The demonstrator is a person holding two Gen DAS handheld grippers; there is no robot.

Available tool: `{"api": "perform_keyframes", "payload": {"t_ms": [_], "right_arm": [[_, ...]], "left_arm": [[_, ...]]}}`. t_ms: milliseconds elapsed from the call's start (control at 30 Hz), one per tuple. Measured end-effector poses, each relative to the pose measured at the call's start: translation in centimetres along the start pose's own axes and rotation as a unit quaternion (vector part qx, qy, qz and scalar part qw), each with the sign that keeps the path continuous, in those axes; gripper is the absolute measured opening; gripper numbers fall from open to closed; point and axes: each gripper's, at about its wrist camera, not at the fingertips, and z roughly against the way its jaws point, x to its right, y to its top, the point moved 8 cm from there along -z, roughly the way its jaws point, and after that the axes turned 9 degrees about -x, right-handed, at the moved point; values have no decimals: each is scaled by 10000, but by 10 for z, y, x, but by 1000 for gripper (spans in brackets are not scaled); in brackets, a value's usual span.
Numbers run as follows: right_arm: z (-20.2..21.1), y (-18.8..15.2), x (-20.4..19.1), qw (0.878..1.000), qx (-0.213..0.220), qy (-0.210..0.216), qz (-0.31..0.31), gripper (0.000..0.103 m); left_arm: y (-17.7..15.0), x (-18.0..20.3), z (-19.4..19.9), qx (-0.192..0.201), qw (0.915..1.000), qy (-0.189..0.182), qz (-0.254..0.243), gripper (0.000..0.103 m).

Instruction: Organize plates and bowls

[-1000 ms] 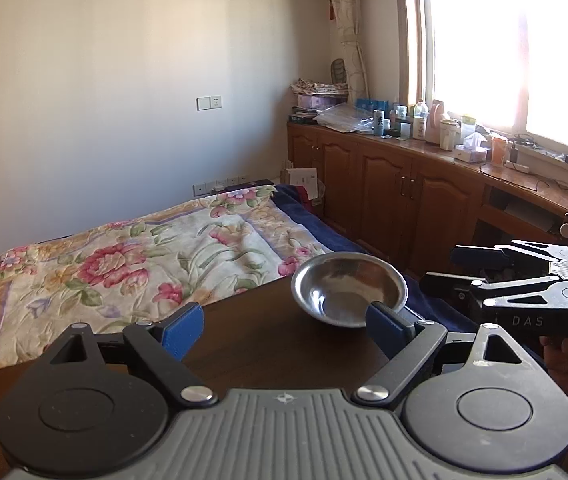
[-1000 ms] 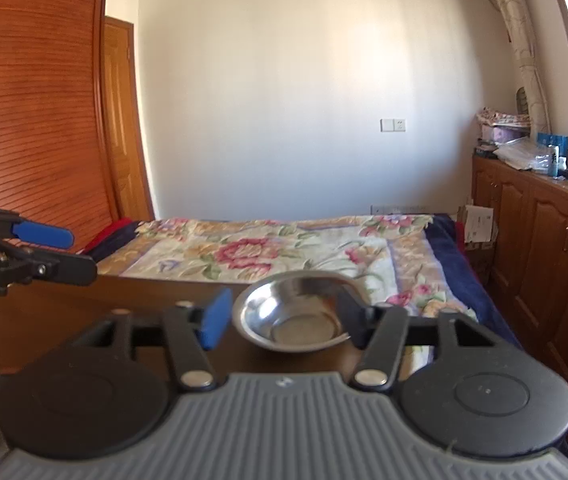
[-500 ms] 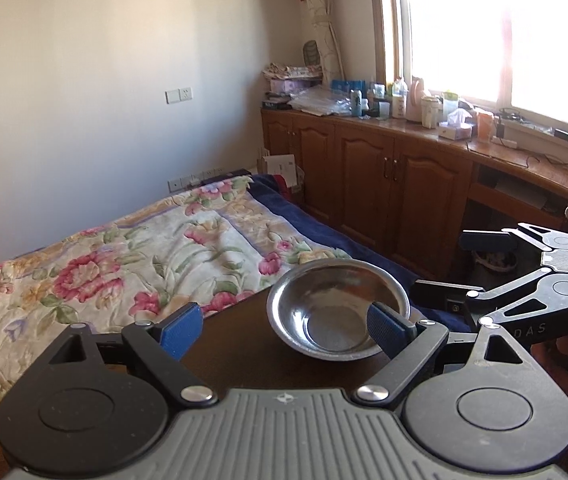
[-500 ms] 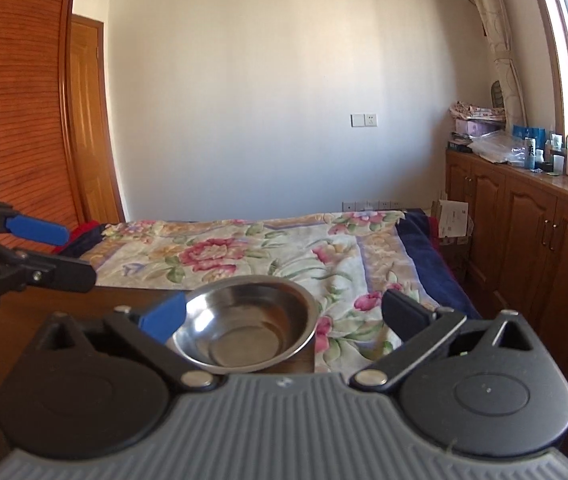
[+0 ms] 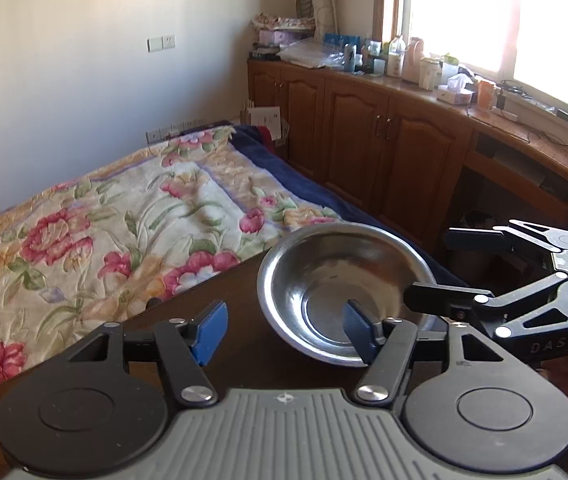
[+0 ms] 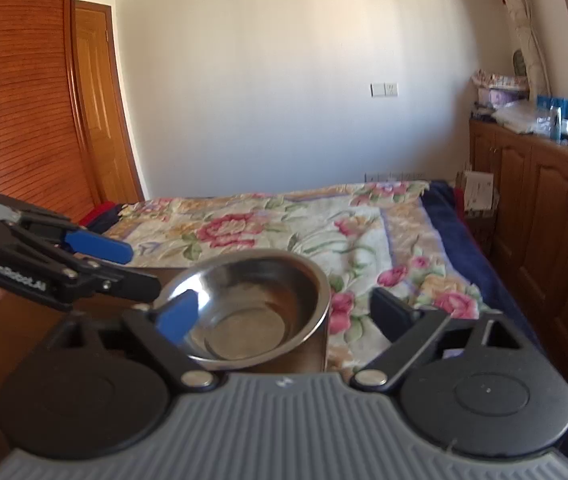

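bowl (image 5: pixel 344 292) of bare steel, sitting at the far corner of the dark wooden table (image 5: pixel 244 344), just short of the floral bedspread (image 5: pixel 124 216). probably light, rigid, slick on its curved wall; best pinched across the thin rim. left gripper (image 5: pixel 284 330) closing, one blue pad inside the bowl, the other outside, rim between but not yet clamped. right gripper (image 6: pixel 284 312) narrowing too, fingers spread either side of the bowl, gripping nothing.

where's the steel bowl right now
The steel bowl sits at the far corner of the dark wooden table, next to the floral bed; in both wrist views it lies just ahead of the claws.
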Motion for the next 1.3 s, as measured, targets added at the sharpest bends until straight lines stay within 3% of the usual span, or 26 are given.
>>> {"api": "perform_keyframes", "payload": {"t_ms": [367, 700, 800, 967, 1300], "right_arm": [[-12, -8, 1, 9987, -334, 329, -214, 71], [-14, -7, -3, 9986, -352, 380, -124, 65], [-17, -6, -4, 9987, -373, 350, -77, 57], [-17, -5, -3, 9988, -371, 301, -53, 36], [0, 2, -18, 9985, -328, 416, -95, 34]], "left_arm": [[-1, -5, -25, -321, 9994, -84, 141, 49], [1, -3, -36, -432, 9989, -131, 121, 46], [0, -2, -38, -461, 9988, -139, 101, 34], [0, -6, -32, -429, 9988, -84, 211, 25], [-3, -4, 15, -197, 9994, -102, 270, 25]]}}
